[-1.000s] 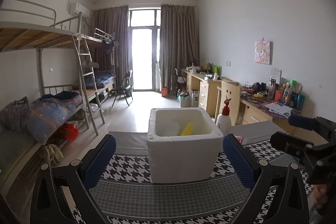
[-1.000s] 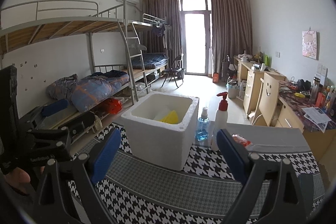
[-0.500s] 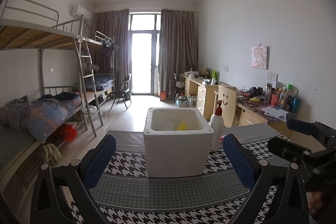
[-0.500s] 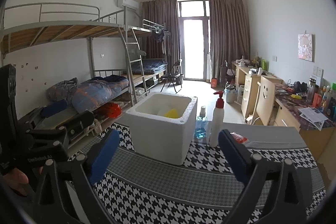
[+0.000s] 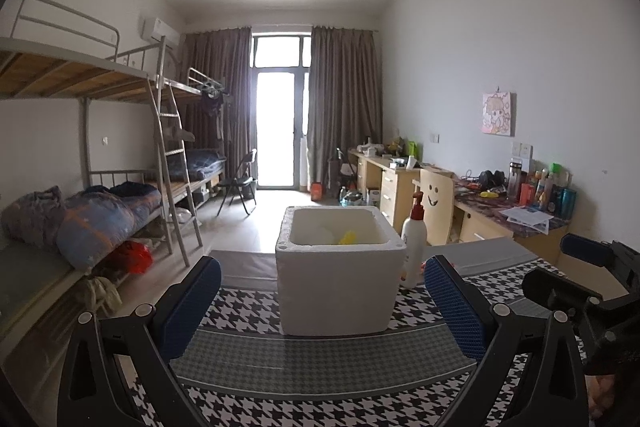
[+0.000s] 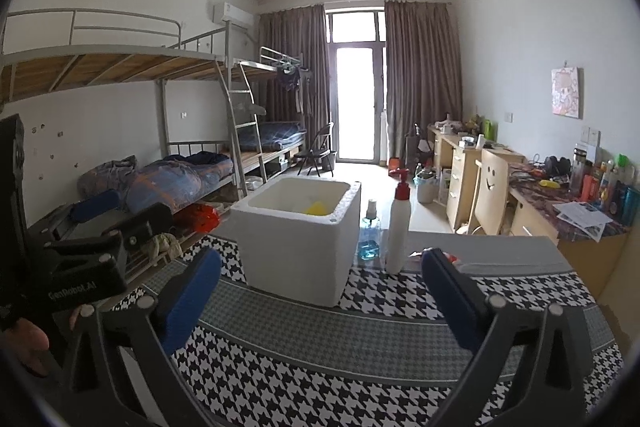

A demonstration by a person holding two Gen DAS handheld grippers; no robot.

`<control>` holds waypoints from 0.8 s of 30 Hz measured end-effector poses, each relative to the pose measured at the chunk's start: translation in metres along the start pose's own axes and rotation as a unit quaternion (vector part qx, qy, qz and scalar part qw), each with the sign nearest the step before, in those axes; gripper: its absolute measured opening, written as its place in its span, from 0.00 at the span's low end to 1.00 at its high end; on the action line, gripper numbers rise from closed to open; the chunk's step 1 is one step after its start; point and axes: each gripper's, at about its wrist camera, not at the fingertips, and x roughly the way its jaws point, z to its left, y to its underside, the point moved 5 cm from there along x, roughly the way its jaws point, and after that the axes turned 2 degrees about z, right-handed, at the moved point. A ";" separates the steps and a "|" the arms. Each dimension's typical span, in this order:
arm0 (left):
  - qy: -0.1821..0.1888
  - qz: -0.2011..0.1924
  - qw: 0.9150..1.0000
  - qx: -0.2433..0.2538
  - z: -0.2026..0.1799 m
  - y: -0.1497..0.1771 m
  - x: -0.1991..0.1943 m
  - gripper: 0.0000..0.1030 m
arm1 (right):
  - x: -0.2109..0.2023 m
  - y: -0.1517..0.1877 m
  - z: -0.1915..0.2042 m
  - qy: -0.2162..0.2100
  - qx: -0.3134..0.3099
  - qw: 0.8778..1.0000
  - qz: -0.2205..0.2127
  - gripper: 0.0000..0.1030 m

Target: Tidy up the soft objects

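A white foam box (image 5: 336,287) stands on the houndstooth tablecloth (image 5: 320,399). It also shows in the right wrist view (image 6: 296,247). A yellow soft object (image 5: 347,237) and something white lie inside it; the yellow one also shows in the right wrist view (image 6: 318,207). My left gripper (image 5: 320,303) is open and empty, held back from the box. My right gripper (image 6: 320,295) is open and empty, to the right of and behind the box. The right gripper shows at the left view's right edge (image 5: 576,275), and the left one at the right view's left edge (image 6: 108,223).
A white pump bottle with a red top (image 6: 398,227) and a blue spray bottle (image 6: 369,235) stand right of the box. The pump bottle also shows in the left wrist view (image 5: 414,239). Bunk beds (image 5: 100,195) line the left wall, desks (image 5: 500,211) the right.
Both grippers have drawn back from the box and risen a little, so the box looks smaller and farther away. Both stay open and empty.
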 end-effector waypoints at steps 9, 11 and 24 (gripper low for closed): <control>-0.004 -0.010 1.000 -0.005 0.000 0.009 -0.010 0.99 | -0.007 0.011 -0.001 -0.003 0.008 1.000 -0.012 0.99; -0.003 -0.011 1.000 -0.006 0.000 0.011 -0.011 0.99 | -0.009 0.014 -0.001 -0.005 0.010 1.000 -0.014 0.99; 0.003 -0.010 1.000 -0.008 -0.005 0.031 -0.016 0.99 | -0.021 0.031 -0.002 0.005 0.015 0.999 -0.033 0.99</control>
